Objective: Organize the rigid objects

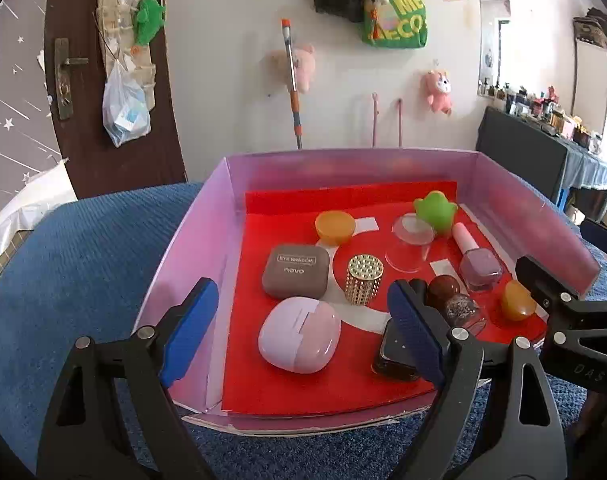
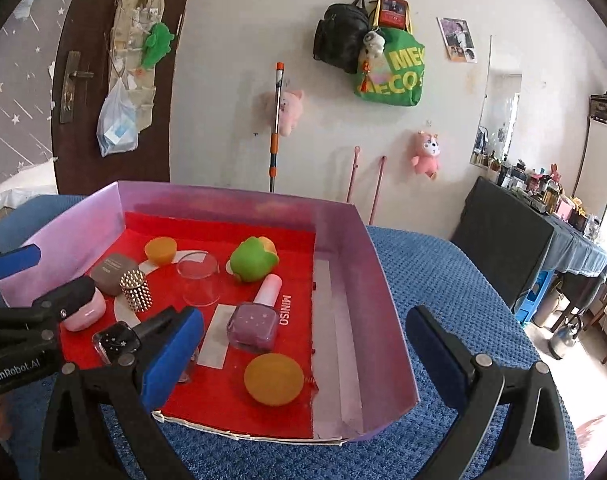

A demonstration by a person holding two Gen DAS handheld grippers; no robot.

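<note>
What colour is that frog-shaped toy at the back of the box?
The frog toy is bright green, with a bit of yellow-orange on top; the right wrist view shows it best.

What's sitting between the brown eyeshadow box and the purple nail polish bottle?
The studded gold cap stands between eyeshadow box and nail polish bottle, in the left wrist view.

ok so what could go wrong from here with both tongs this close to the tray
1. The items sit crowded: reaching for the gold studded cylinder could knock the upright clear cup or the purple nail polish bottle.
2. The left tongs and right tongs, both open, hover close together over the tray's near side and might collide.
3. The orange round piece near the tray's near edge could roll if bumped.
</note>
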